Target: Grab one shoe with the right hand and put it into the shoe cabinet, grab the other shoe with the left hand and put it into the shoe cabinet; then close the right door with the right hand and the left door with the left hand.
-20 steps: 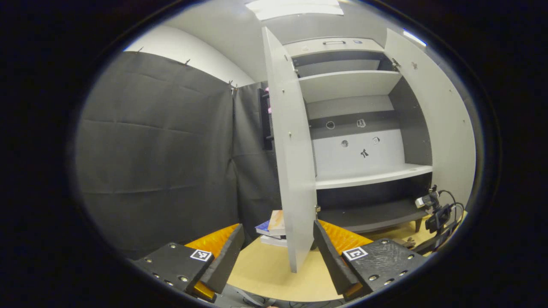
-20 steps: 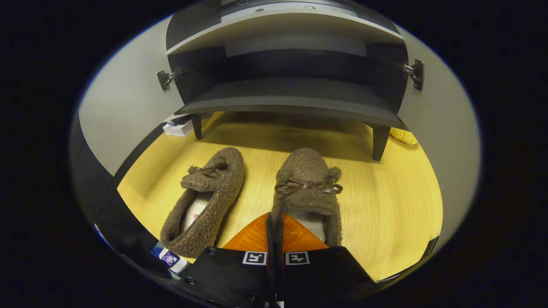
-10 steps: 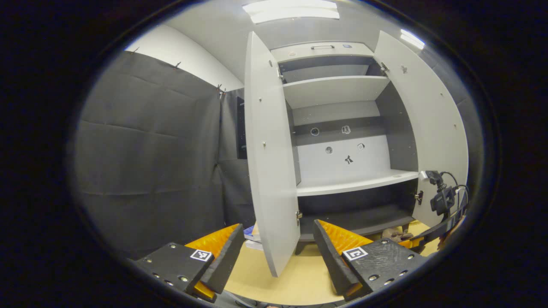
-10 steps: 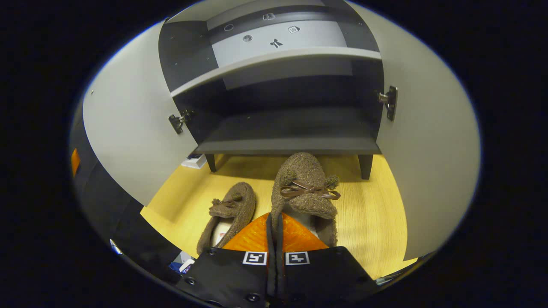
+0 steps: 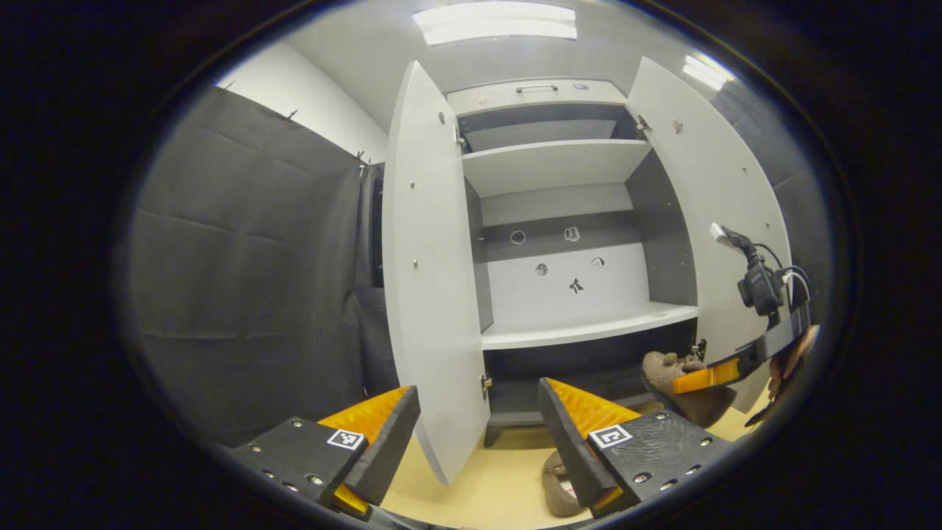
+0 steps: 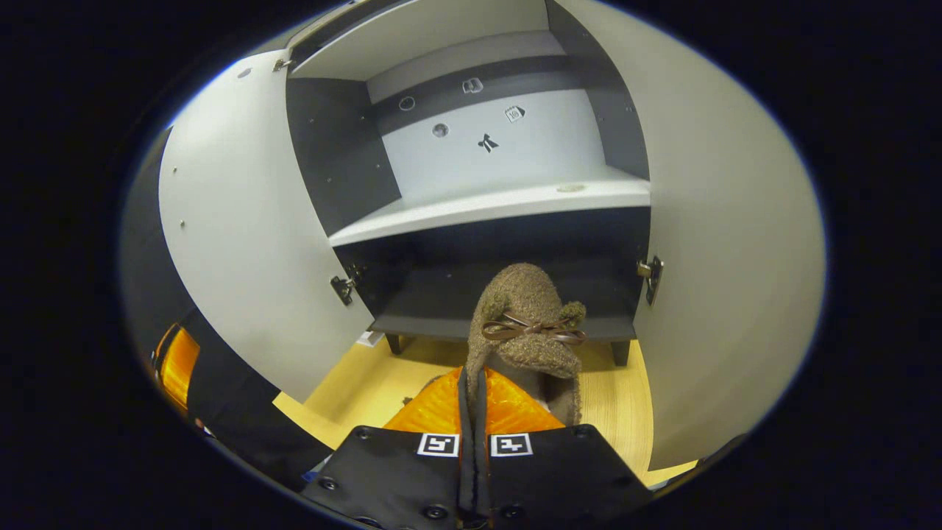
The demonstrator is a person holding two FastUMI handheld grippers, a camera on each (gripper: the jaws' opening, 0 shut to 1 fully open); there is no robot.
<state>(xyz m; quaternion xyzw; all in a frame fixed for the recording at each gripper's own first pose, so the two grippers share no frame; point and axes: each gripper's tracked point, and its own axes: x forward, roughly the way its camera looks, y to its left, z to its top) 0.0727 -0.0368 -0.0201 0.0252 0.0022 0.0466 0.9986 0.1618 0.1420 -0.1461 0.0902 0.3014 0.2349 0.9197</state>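
So the right tool (image 6: 471, 386) is clamped tight on the brown shoe's (image 6: 526, 324) heel, toe pointing straight ahead at the shoe cabinet's (image 6: 471, 202) dark bottom shelf (image 6: 441, 291), just short of it. Left tool (image 5: 475, 427) hangs wide open, other shoe (image 5: 557, 489) below it on the floor.

A: Any readable text?

B: None I can read. I see small stickers (image 6: 514, 112) on the shoe cabinet's (image 6: 486, 213) far back panel, too small to make out.

A: Gripper markings?

B: Square black-and-white coded tags (image 6: 437, 444) on the right gripper (image 6: 473, 390), same kind on the left gripper (image 5: 475, 412). Patterns only, no letters or numbers.
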